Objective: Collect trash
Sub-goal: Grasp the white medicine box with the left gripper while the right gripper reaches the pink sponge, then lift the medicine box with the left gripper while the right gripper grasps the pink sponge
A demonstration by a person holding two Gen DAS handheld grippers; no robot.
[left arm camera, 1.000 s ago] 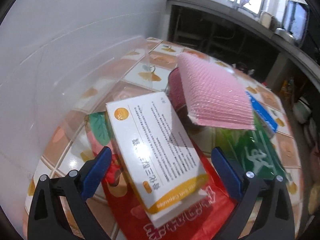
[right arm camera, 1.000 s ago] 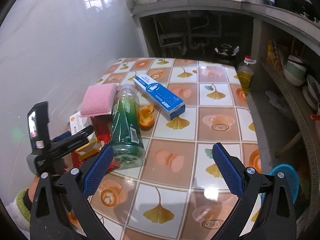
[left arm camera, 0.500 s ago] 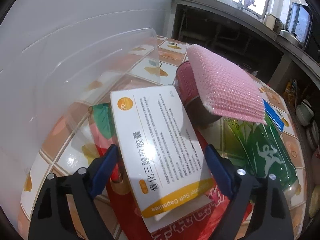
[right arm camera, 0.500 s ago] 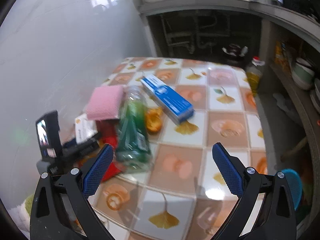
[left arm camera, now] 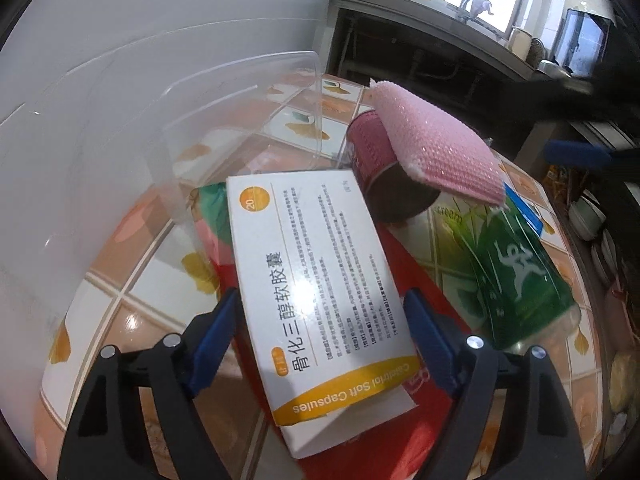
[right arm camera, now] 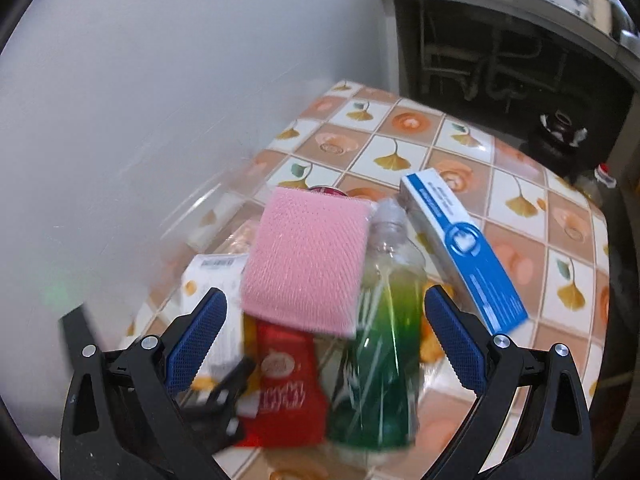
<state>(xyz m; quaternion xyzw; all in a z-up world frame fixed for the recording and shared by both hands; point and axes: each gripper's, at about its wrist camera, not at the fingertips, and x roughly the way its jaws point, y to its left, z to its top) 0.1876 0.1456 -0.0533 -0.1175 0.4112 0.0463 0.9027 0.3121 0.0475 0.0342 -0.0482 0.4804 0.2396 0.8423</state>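
Observation:
A white and yellow medicine box (left arm camera: 320, 280) lies on a red snack packet (left arm camera: 424, 420). My left gripper (left arm camera: 322, 300) straddles the box and its jaws are closing; the blue pads stand right at its long sides, and no firm grip shows. A pink sponge (left arm camera: 436, 152) rests on a red can (left arm camera: 380, 176), next to a green bottle (left arm camera: 516, 264) lying on its side. My right gripper (right arm camera: 326, 304) hovers open above the sponge (right arm camera: 308, 264), the bottle (right arm camera: 384, 340) and the packet (right arm camera: 288, 396), holding nothing. The medicine box (right arm camera: 212, 280) shows at the left there.
A clear plastic container (left arm camera: 240, 120) stands against the white wall behind the pile. A blue and white carton (right arm camera: 468, 252) lies right of the bottle, with orange peel (right arm camera: 430, 344) beside it. The tiled table (right arm camera: 400, 152) ends at the right; a counter runs behind.
My left jaws have narrowed around the medicine box and come a little closer to it. My right gripper has swung left, from bare tiles to above the sponge and bottle.

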